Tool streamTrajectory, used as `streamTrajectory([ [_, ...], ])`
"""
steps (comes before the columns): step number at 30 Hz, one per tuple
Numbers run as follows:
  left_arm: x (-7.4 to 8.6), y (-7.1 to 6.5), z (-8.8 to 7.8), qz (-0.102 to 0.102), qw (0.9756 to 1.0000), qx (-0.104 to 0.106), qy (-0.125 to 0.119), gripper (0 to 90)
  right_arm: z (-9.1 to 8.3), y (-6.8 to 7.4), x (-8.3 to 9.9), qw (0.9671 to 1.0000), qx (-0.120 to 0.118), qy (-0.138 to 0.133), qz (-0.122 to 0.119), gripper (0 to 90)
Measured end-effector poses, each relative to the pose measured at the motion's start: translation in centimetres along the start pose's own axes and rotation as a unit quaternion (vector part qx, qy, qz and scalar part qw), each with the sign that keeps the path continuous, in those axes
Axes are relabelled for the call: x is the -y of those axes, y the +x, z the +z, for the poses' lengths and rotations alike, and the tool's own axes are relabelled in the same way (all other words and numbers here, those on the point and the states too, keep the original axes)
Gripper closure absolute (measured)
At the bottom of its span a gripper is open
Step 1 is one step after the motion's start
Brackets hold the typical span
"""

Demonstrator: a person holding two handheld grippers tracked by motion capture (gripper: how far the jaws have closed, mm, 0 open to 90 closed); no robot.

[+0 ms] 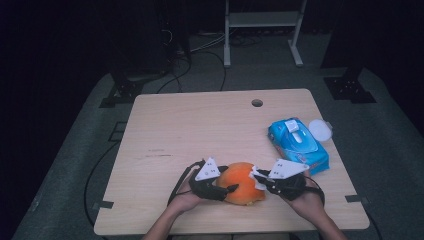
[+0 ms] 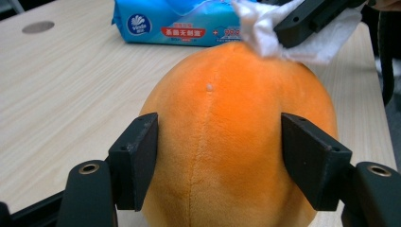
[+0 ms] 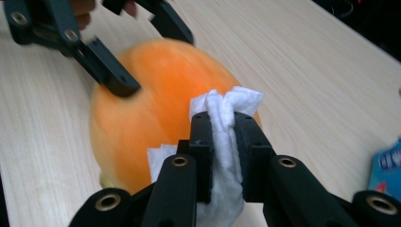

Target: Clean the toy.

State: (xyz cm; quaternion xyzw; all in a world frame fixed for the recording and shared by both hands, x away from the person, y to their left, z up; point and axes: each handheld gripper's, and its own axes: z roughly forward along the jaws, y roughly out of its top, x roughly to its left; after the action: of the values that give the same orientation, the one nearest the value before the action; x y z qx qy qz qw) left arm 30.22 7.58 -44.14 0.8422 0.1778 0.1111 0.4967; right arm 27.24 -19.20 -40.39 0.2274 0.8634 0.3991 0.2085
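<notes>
Wipes pack (image 1: 298, 143): closed, on surface (image 1: 200, 130). Left claw (image 2: 220, 158) clamps orange plush (image 2: 236, 142); right claw (image 3: 221, 156) pinches white wipe (image 3: 222, 142).

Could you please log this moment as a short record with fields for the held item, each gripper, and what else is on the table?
work in hand: wiping an orange plush toy with a white wipe
left gripper: jaws clamped on the toy's two sides, steadying it on the table
right gripper: shut on the bunched wipe, pressing it against the toy
also on the table: blue wipes pack at the right edge, with a white round lid beside it
contact: wipe touches the toy's top
</notes>
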Motion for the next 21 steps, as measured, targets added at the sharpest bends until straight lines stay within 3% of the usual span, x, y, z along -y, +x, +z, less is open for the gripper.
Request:
streamTrajectory([
  [2,-0.3,-0.1,0.0,0.007,0.9999,0.007,-0.007,25.5,-0.1,-0.4,0.3,0.9999,-0.007,-0.002,0.015,78.4],
  [4,-0.8,-0.5,0.3,0.017,0.9994,0.027,-0.015,12.7,0.0,-0.1,0.0,0.9999,-0.01,-0.007,0.008,78.6],
  [5,-0.9,-0.7,0.5,0.024,0.9993,0.026,-0.008,6.5,0.1,0.1,-0.2,0.9997,-0.016,-0.015,0.006,78.7],
  [6,-1.0,-1.0,0.9,0.03,0.9993,0.02,-0.001,4.2,0.1,0.3,-0.6,0.9993,-0.028,-0.025,0.007,78.7],
  [8,-0.9,-1.1,1.0,0.037,0.9993,0.009,0.006,12.3,0.2,1.0,-1.2,0.9986,-0.04,-0.033,-0.005,78.8],
  [11,-0.7,-0.6,0.8,0.018,0.9998,0.0,0.007,24.2,0.6,1.5,-1.3,0.999,-0.032,-0.026,-0.019,78.9],
  [13,-0.4,0.0,0.5,-0.006,1.0,-0.005,0.004,27.7,0.6,1.0,-1.0,0.9991,-0.034,-0.026,-0.007,79.1],
  [18,0.2,1.5,0.1,-0.069,0.9976,-0.005,-0.004,28.5,0.4,0.1,0.2,0.9996,-0.025,-0.011,0.011,79.4],
  [21,0.4,1.9,0.2,-0.09,0.9959,-0.008,-0.009,28.4,0.2,0.5,0.0,0.999,-0.035,-0.022,0.015,79.6],
])
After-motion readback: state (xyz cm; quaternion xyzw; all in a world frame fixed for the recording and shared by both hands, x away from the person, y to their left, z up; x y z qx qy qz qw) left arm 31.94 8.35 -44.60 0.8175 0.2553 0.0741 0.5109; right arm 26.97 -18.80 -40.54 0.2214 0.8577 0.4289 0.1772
